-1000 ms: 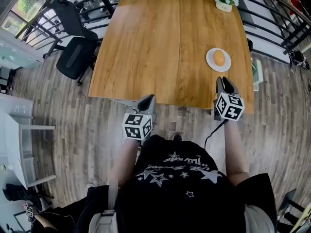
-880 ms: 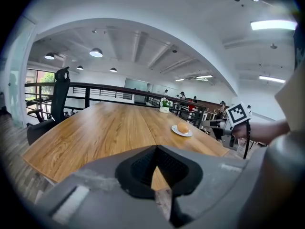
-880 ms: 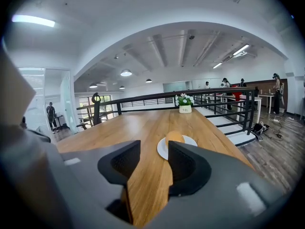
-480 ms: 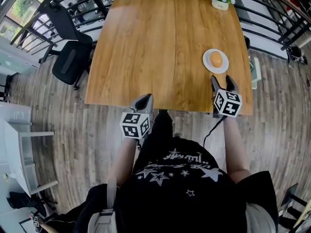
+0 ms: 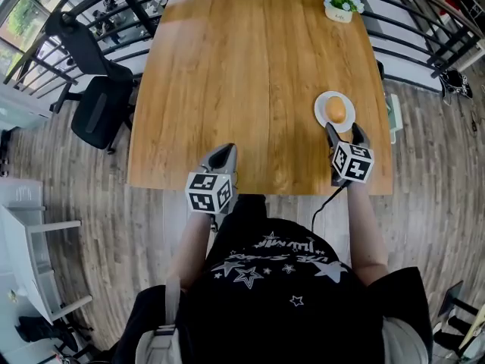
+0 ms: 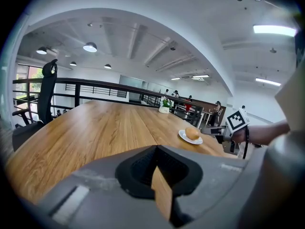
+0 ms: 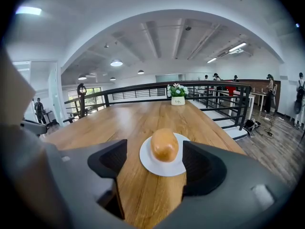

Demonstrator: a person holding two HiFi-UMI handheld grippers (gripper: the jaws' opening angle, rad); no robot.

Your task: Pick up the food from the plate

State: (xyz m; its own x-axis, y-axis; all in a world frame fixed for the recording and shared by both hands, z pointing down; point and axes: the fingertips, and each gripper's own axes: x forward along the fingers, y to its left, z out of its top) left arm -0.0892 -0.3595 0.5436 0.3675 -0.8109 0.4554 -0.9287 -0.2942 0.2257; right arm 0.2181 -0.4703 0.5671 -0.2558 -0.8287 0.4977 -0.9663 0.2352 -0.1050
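- My left gripper (image 5: 222, 156) sits over the table's (image 5: 242, 67) near edge, left of its middle. Its jaws are pressed almost together, with only a thin slit between them and nothing in it. It is well apart from the plate.
- The plate (image 5: 320, 111) is small and white. It sits close to the table's right edge, toward the near right corner. On it lies the food (image 5: 336, 110), a single golden-brown roll in the plate's middle.
- I judge the roll to be light and soft with a dry crust. That makes it unlikely to slip but easy to dent, so I would squeeze gently. The plate looks light too and could skid if I nudge its rim.
- I would take hold across the roll's broad middle, with one pad on each side, clear of the plate.
- My right gripper (image 5: 342, 131) points at the roll from the near side, with its tips just at the plate's near rim. Its jaws have just been opening and now stand spread wide. Nothing is between them yet, and the roll is centred in the gap just ahead.
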